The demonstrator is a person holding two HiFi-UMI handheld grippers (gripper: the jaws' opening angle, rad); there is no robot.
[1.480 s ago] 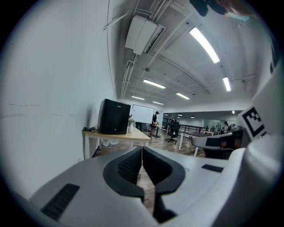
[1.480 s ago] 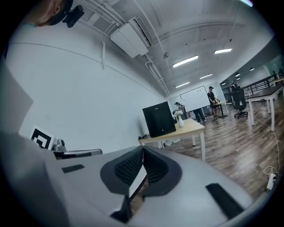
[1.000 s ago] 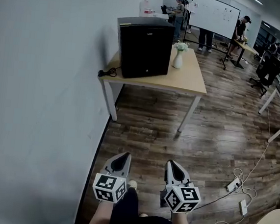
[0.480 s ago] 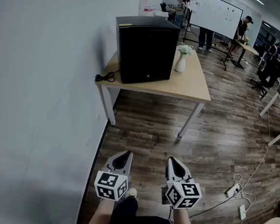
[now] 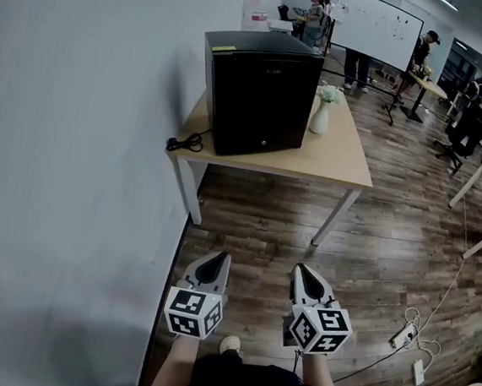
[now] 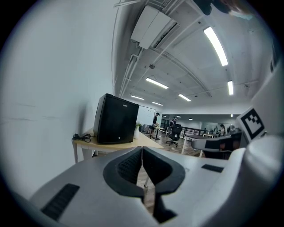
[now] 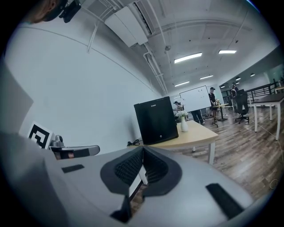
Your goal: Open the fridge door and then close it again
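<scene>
Now nearer the fridge (image 5: 260,96)

Left claw (image 5: 219,257) closed, right claw (image 5: 300,268) closed (both empty)

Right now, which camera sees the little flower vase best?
The head view: the white vase stands clear beside the black fridge. The right gripper view shows it smaller; the left gripper view, barely.

"What colour is the mini fridge (image 5: 263,92)?"

"Black. The table (image 5: 337,167) is pale wood with white legs, and the vase (image 5: 319,119) is white."

"And the grippers?"

"The left gripper (image 5: 221,257) and right gripper (image 5: 298,268) are grey with black ribbed pads (image 6: 128,167). Their cubes (image 5: 192,312) carry black-and-white square markers. The floor (image 5: 389,245) is dark brown planks and the wall (image 5: 73,172) is white."
</scene>
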